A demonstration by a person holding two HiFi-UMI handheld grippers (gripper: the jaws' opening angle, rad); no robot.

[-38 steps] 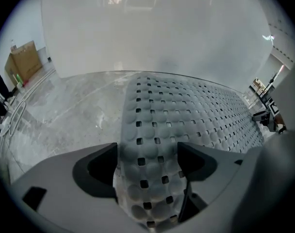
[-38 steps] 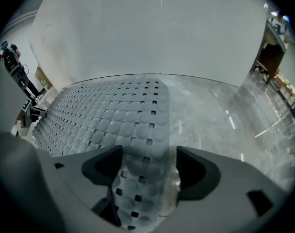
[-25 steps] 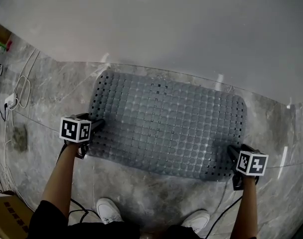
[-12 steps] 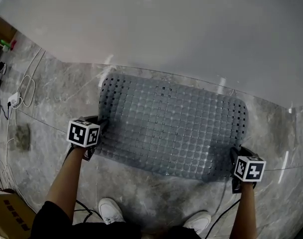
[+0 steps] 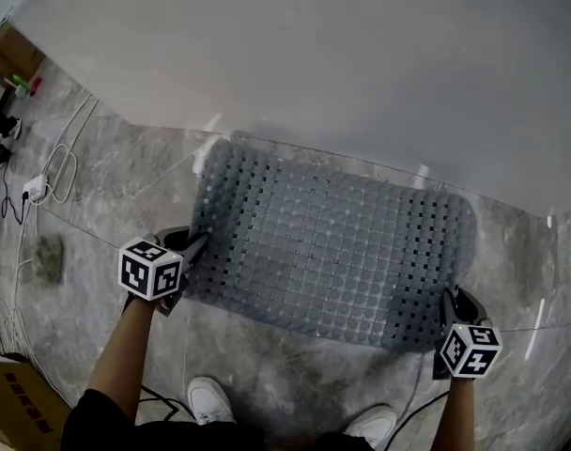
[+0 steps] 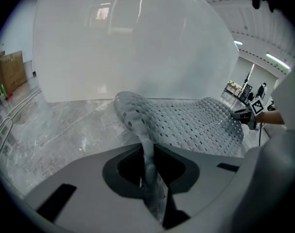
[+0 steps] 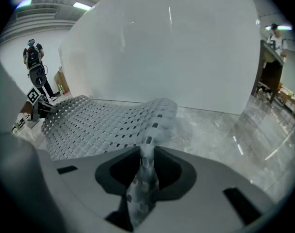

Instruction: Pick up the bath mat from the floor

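Observation:
The grey perforated bath mat [image 5: 332, 252] lies on the marble floor below a white wall. My left gripper [image 5: 196, 244] is at its near left corner and my right gripper [image 5: 452, 301] at its near right corner. In the left gripper view, the left gripper [image 6: 148, 154] pinches the mat [image 6: 186, 123] edge, which stands up between the closing jaws. In the right gripper view, the right gripper [image 7: 147, 159] has its closing jaws pressed on the folded edge of the mat [image 7: 99, 125]. Both gripped corners are raised off the floor.
A white wall panel [image 5: 314, 64] runs along the mat's far side. Cables [image 5: 41, 177] lie on the floor at the left and a cardboard box [image 5: 13, 412] at the bottom left. The person's shoes [image 5: 208, 397] stand just behind the mat. Another person [image 7: 35, 57] stands far off.
Both grippers went from open at the mat's near corners to closed on its edge. The gripped corners have come up slightly off the floor.

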